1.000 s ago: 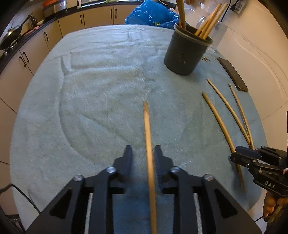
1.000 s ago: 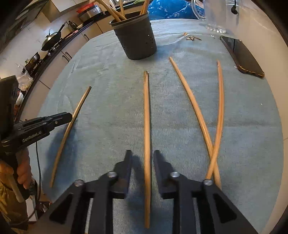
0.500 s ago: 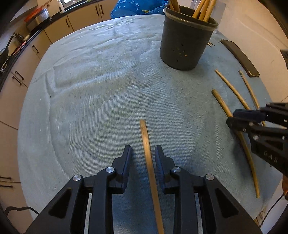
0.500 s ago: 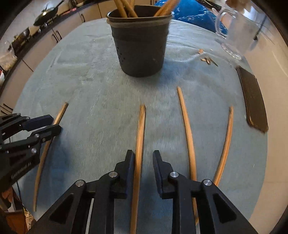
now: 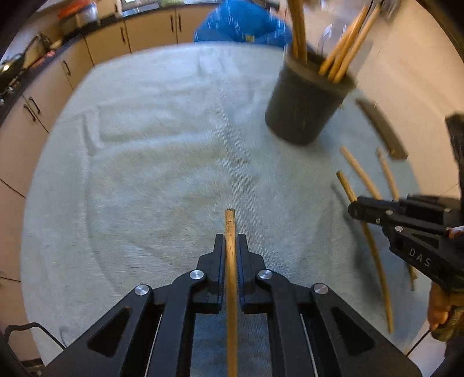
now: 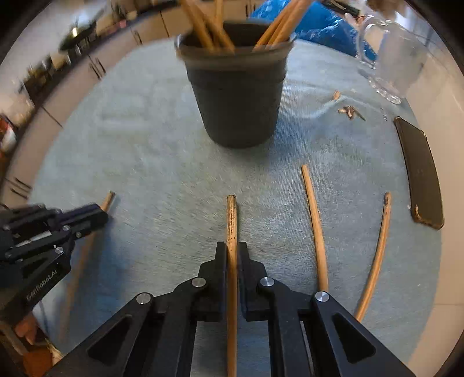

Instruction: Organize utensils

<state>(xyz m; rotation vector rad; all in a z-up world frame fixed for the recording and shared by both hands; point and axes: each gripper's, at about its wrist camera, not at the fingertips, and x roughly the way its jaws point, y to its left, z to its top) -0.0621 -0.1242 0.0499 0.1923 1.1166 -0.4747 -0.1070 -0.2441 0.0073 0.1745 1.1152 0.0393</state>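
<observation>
My left gripper [image 5: 231, 240] is shut on a wooden stick [image 5: 230, 223] that runs back between its fingers. My right gripper [image 6: 232, 248] is shut on another wooden stick [image 6: 231, 214]. A dark utensil pot [image 5: 304, 107] holding several sticks stands at the far right in the left wrist view and straight ahead in the right wrist view [image 6: 237, 95]. Two more sticks [image 6: 314, 220] [image 6: 377, 255] lie on the cloth right of my right gripper. The right gripper shows in the left wrist view [image 5: 359, 207]; the left gripper shows in the right wrist view [image 6: 98, 214].
The round table is covered by a pale blue-green towel [image 5: 145, 162]. A dark phone [image 6: 420, 171] lies at the right edge. A glass jug [image 6: 388, 52] and small scraps [image 6: 348, 110] sit behind it. A blue bag [image 5: 240, 23] and kitchen cabinets [image 5: 145, 26] lie beyond.
Both grippers have closed on their sticks; they were open around them before. The right gripper has moved closer to the pot.
</observation>
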